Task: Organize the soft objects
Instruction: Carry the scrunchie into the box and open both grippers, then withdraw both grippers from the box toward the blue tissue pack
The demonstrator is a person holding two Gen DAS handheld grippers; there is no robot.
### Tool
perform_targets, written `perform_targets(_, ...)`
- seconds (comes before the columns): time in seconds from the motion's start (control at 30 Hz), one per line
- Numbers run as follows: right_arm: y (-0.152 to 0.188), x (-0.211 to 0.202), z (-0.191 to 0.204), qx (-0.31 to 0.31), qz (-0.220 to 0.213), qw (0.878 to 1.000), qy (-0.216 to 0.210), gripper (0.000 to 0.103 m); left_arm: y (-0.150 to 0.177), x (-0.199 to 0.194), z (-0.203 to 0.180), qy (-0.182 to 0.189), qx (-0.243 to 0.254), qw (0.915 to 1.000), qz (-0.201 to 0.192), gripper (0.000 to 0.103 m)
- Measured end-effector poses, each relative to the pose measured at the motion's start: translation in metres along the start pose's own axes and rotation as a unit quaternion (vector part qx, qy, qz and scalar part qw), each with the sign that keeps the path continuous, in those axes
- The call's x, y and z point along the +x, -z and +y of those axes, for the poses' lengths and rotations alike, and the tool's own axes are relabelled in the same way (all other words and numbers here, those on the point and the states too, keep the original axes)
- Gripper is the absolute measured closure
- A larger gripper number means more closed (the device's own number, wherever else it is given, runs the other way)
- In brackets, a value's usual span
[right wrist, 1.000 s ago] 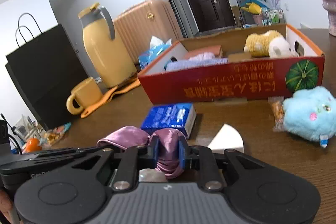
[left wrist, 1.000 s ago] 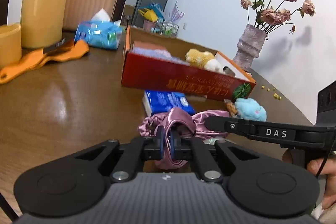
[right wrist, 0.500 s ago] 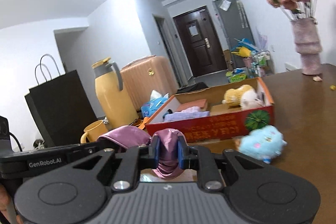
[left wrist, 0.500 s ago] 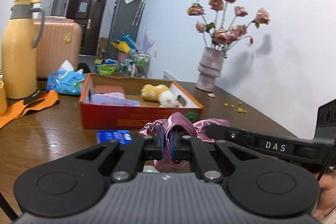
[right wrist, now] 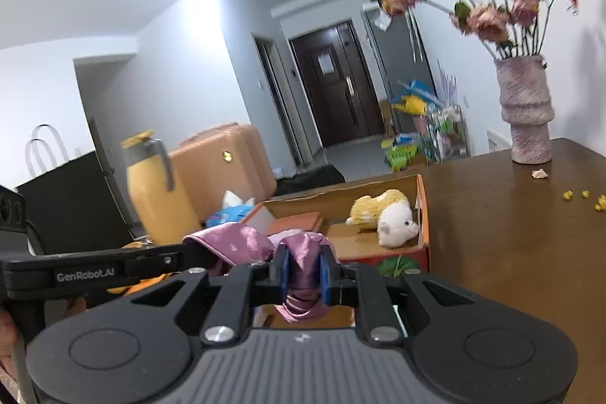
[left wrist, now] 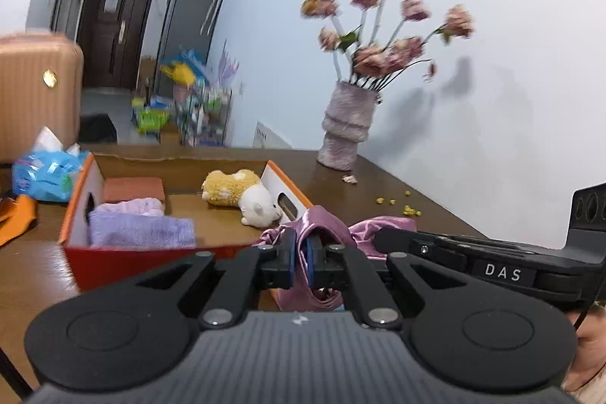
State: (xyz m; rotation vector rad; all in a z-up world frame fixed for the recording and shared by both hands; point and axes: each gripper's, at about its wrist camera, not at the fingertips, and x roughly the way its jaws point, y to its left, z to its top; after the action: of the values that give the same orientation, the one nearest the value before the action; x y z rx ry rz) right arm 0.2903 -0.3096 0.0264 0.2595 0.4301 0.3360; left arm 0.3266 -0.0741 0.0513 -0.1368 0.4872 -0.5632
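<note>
A pink satin cloth (left wrist: 322,226) hangs in the air between both grippers, just in front of the red cardboard box (left wrist: 113,258). My left gripper (left wrist: 300,262) is shut on one end of it. My right gripper (right wrist: 303,271) is shut on the other end of the satin cloth (right wrist: 303,264). Each view shows the other gripper's arm reaching in from the side. Inside the box lie a folded lilac towel (left wrist: 140,230), a terracotta block (left wrist: 132,188) and a yellow and white plush toy (left wrist: 242,197). The plush toy (right wrist: 382,214) lies by the box's right wall.
On the brown table (right wrist: 511,252) stand a pink vase of roses (left wrist: 346,131), a yellow thermos (right wrist: 155,192) and a blue tissue pack (left wrist: 45,173). Yellow crumbs (left wrist: 397,205) lie near the wall. A peach suitcase (right wrist: 223,169) and a black bag (right wrist: 64,199) stand behind.
Both grippers have risen off the table with the satin cloth and moved toward the box. The blue packet and blue plush on the table have dropped out of view.
</note>
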Motion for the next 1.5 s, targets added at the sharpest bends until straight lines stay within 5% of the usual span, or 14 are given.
perform_targets(0.23,-0.042,0.11,-0.045,0.005,0.074,0.997,0.031,0.088,-0.035,0.114,0.047,-0.025,-0.037,0.9966,0.07,0.097)
perform_targets(0.5,-0.033,0.177,-0.06,-0.057,0.136,0.985,0.089,0.083,-0.02,0.182,0.076,-0.027,-0.048,0.989,0.137,0.094)
perform_targets(0.57,-0.029,0.179,-0.061,-0.056,0.137,0.984,0.096,0.083,-0.016,0.185,0.078,-0.023,-0.048,0.9884,0.142,0.089)
perform_targets(0.63,-0.029,0.177,-0.062,-0.058,0.134,0.984,0.101,0.08,-0.014,0.185,0.079,-0.025,-0.051,0.988,0.144,0.069)
perform_targets(0.83,-0.049,0.147,-0.051,-0.066,0.094,0.988,0.102,0.074,-0.032,0.15,0.073,-0.032,-0.033,0.9927,0.112,0.059)
perform_targets(1.13,-0.07,0.063,-0.01,-0.098,0.043,0.99,0.089,0.067,-0.06,0.031,0.046,-0.067,0.006,0.9976,0.011,0.038)
perform_targets(1.37,-0.058,0.001,0.021,-0.112,0.015,0.991,0.074,0.057,-0.035,-0.04,0.028,-0.107,0.062,0.992,-0.021,0.026)
perform_targets(1.5,-0.025,-0.027,0.035,-0.108,0.015,0.992,0.059,0.057,0.002,-0.089,0.022,-0.116,0.06,0.9885,-0.076,0.016)
